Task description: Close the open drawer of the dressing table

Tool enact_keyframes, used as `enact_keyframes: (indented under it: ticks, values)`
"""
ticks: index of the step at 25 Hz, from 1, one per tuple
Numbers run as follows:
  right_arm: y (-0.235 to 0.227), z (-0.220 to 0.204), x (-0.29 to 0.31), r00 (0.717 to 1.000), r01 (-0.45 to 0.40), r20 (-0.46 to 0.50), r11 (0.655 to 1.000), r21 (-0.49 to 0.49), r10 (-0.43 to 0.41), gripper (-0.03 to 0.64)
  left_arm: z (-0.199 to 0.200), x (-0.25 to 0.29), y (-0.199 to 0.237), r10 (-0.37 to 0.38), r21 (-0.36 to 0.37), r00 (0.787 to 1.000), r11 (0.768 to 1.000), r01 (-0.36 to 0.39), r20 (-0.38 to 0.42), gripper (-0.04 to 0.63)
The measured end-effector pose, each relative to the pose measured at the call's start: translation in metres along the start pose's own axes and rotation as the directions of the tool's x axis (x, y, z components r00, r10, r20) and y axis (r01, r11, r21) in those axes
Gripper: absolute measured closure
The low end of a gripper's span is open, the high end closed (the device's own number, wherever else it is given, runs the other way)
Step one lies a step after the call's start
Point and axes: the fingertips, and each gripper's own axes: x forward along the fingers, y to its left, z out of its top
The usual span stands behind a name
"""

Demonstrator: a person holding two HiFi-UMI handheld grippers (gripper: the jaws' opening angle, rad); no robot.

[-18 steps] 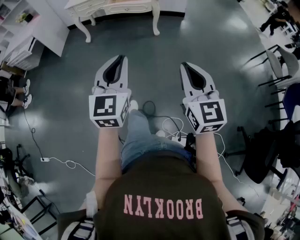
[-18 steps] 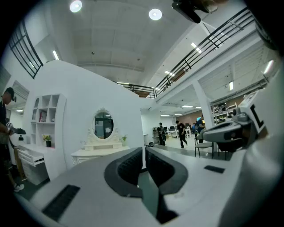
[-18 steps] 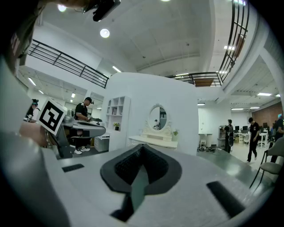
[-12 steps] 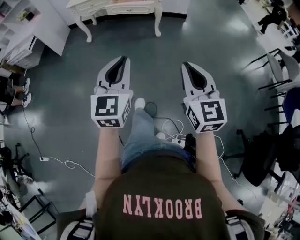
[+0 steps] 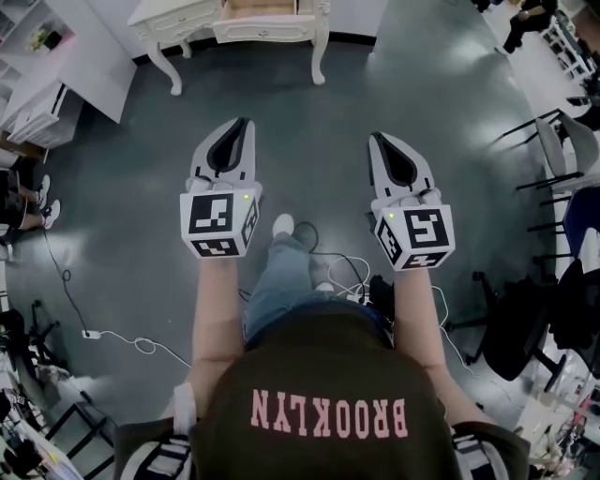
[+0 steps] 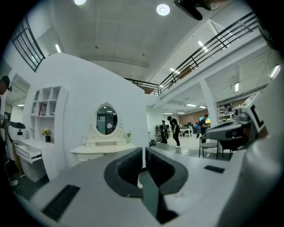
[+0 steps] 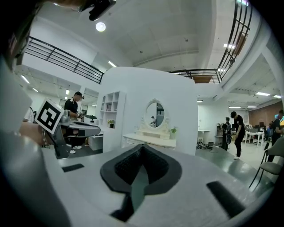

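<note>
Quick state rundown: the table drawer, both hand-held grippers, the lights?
Dressing table drawer: open, pulled out from the table front.
Left hand-held gripper: shut, empty, not at the table.
Right hand-held gripper: shut, empty, not at the table.
Ceiling light: on.

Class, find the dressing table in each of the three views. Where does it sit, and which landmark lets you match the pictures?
Head view: dressing table at the top edge, left of centre.
Left gripper view: dressing table left of centre, at mid-height.
Right gripper view: dressing table near the centre.
Shared landmark: the white shelf unit, left of it in every view.
</note>
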Motion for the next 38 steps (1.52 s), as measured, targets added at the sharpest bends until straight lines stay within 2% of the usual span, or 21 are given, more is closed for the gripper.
enact_keyframes:
  ticks: [8,13,19,22,29,38]
  values:
    - [-0.016,0.003,0.087,1.000,0.016,-0.022,1.000,0.000,-0.016,0.620,0.000,0.076,0.053,-0.022,-0.022,1.000,0.999,0.023,0.020,0.575]
    - [-0.024,0.009,0.139,0.999,0.022,-0.025,1.000,0.019,-0.021,0.620,0.001,0.122,0.089,-0.006,-0.055,1.000,0.998,0.007,0.012,0.583]
    - [-0.027,0.015,0.194,0.999,0.036,-0.027,0.999,0.028,-0.035,0.620,0.000,0.165,0.116,-0.104,-0.098,0.995,0.990,0.104,0.003,0.583]
    - [-0.027,0.019,0.216,0.999,0.036,-0.023,0.999,0.029,-0.036,0.620,0.001,0.179,0.128,-0.124,-0.101,0.992,0.987,0.124,-0.002,0.583]
    - [-0.033,0.015,0.246,0.999,0.040,-0.034,0.999,0.030,-0.039,0.620,-0.009,0.200,0.153,-0.120,-0.140,0.993,0.983,0.118,-0.007,0.583]
    - [-0.063,0.002,0.286,0.998,0.042,-0.057,0.999,0.035,-0.040,0.620,-0.025,0.246,0.166,-0.075,-0.114,0.995,0.991,0.067,-0.065,0.583]
